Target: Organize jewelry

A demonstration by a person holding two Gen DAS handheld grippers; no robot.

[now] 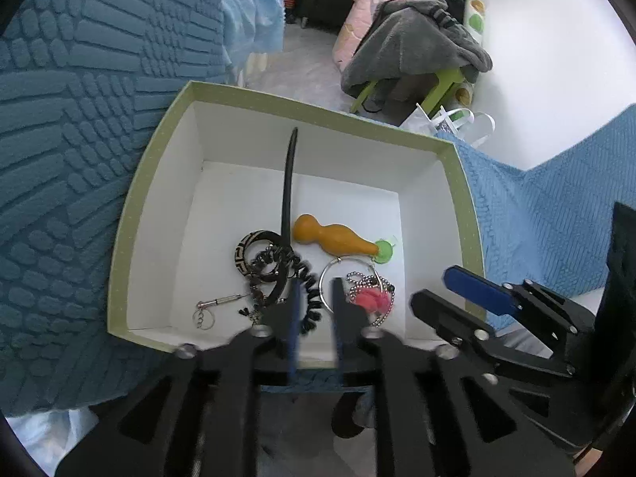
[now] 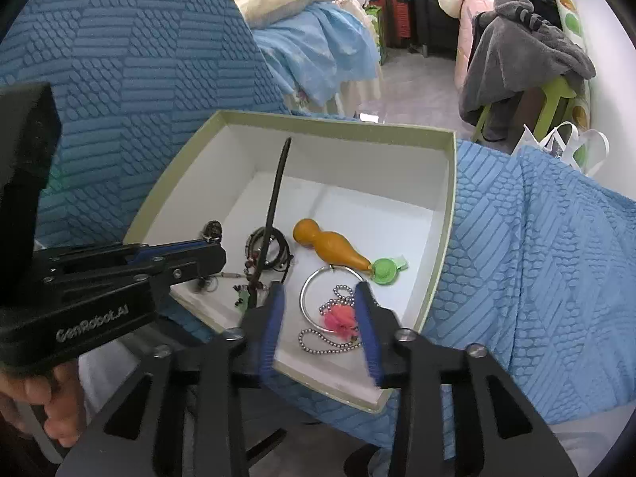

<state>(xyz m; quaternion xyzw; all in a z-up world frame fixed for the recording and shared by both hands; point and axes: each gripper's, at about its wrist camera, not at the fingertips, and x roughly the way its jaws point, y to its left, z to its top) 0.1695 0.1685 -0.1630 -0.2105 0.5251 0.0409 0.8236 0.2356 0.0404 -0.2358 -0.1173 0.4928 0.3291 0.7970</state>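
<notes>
Green-rimmed white cardboard box (image 2: 445, 214) sat on the blue textured cover, holding the jewelry. We noted both grippers poised at its near edge, likely choosing a piece. Left gripper (image 1: 316, 298) parted, empty, over a black coiled cord (image 1: 306, 278). Right gripper (image 2: 320, 314) open, straddling the silver ball-bead chain with pink tuft (image 2: 338, 318). Orange gourd-shaped pendant (image 2: 330, 248) lay just beyond.

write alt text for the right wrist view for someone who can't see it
The right claw, open and empty, hovers over a green-rimmed white box on blue fabric. The box holds an orange gourd-shaped piece, a silver ring, a bead chain with a pink tuft, dark bracelets and a black stick. The left claw reaches in at left.
</notes>
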